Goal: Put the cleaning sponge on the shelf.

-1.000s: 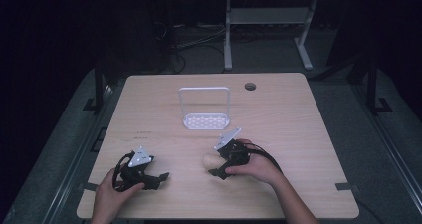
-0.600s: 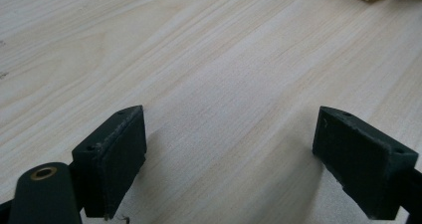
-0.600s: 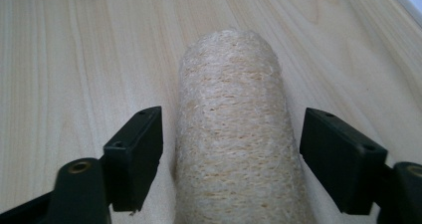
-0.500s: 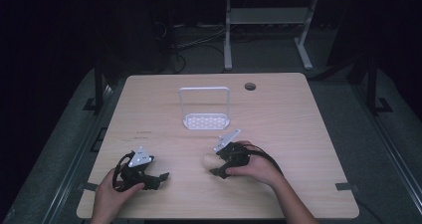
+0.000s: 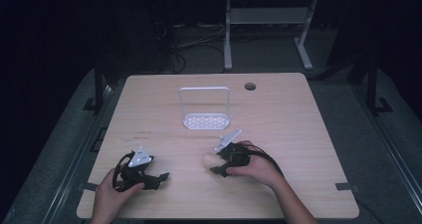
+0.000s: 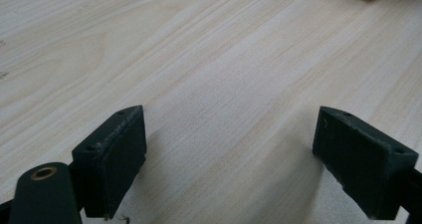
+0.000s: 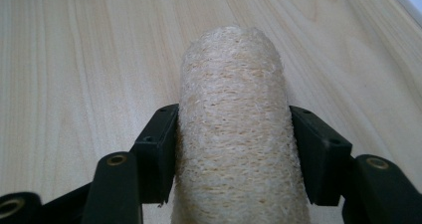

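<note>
Right gripper (image 7: 231,149) down low on the table (image 5: 308,134), jaws just closing in, pads now flush against both flanks of the loofah (image 7: 234,134). Lying flat near the table's middle front, pale tip poking out leftward in the high view (image 5: 209,160). Long axis running straight out ahead between the jaws, so gripped square across the width. Left gripper (image 6: 239,154) parked well off to the side, jaws wide, nothing but bare wood between. White rack (image 5: 205,109) beyond, toward the far edge. Right hand (image 5: 256,167) clearly the nearer one; a lift looking likely from here.

Pale fibrous loofah (image 7: 233,134) flat on table
</note>
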The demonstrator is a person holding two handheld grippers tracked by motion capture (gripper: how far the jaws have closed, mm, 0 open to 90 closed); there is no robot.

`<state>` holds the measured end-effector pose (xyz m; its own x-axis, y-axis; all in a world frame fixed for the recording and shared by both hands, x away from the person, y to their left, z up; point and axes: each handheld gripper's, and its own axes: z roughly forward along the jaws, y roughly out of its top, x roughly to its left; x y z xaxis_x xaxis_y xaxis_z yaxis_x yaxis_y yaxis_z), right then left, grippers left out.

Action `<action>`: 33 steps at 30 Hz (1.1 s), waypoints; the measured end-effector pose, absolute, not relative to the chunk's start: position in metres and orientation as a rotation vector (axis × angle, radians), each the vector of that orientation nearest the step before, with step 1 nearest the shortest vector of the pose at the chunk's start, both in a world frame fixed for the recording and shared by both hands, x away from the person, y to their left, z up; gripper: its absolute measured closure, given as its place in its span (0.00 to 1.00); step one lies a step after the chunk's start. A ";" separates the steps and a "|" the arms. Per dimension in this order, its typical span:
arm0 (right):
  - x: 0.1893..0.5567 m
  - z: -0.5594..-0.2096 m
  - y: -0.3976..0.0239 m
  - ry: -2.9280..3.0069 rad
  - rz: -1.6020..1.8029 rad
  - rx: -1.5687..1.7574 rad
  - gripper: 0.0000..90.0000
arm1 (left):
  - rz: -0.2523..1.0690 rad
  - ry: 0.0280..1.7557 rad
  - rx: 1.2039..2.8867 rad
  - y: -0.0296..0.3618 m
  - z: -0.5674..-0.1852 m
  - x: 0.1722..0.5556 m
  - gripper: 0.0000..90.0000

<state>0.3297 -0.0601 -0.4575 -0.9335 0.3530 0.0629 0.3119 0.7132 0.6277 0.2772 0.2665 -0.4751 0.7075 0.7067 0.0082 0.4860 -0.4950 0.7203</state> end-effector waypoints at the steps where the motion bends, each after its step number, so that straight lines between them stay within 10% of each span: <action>1: 0.330 -0.457 -0.060 2.850 1.030 0.556 0.45 | 0.395 0.904 2.193 0.266 -0.475 0.277 0.15; 33: 0.338 -0.440 -0.067 2.670 1.089 0.803 0.45 | 0.396 0.902 2.195 0.267 -0.475 0.277 0.15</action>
<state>0.3382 -0.0669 -0.4395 -0.8458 0.5298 0.0628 0.4225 0.5934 0.6851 0.2773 0.2666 -0.4750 0.7082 0.7060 0.0102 0.4847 -0.4966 0.7200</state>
